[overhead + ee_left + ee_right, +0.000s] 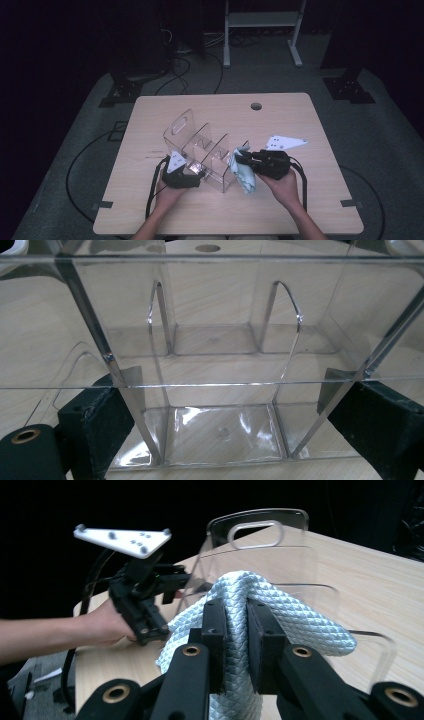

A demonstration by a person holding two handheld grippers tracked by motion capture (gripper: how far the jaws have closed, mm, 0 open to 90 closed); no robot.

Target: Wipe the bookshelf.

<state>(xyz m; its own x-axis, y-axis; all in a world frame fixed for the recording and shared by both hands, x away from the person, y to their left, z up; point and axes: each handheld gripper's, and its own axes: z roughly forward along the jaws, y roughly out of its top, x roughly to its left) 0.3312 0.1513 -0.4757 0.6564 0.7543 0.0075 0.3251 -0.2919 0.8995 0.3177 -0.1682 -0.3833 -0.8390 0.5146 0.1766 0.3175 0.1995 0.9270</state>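
Clear acrylic is what I have in my left gripper (192, 172): its jaws stand wide, one black pad on each outer wall of the organizer (202, 150), pressing the near end from both sides. The organizer sits near the middle of the table (300, 200), running from my left hand up toward 11 o'clock, where its handle end with the slot stands tallest. In the left gripper view I look straight through its walls; two dividers split it into compartments, but reflections and the wood grain behind make the edges hard to follow, and the pads are cut off by the frame at 4 and 8 o'clock. My right gripper (246, 159) is closed narrow on a pale blue cloth (245, 175); in the right gripper view the quilted fabric (260, 615) bulges up between the two pads and drapes to either side, its lower end hidden behind the jaws. From above, the cloth hangs just at the organizer's 3 o'clock side; whether it touches the wall I cannot tell, as clear plastic against pale fabric blurs there. In the right gripper view my left hand (102, 622) appears at 9 o'clock, its fingers covered by the gripper body. Beyond the table, the room at 12 o'clock is too dark to make out.
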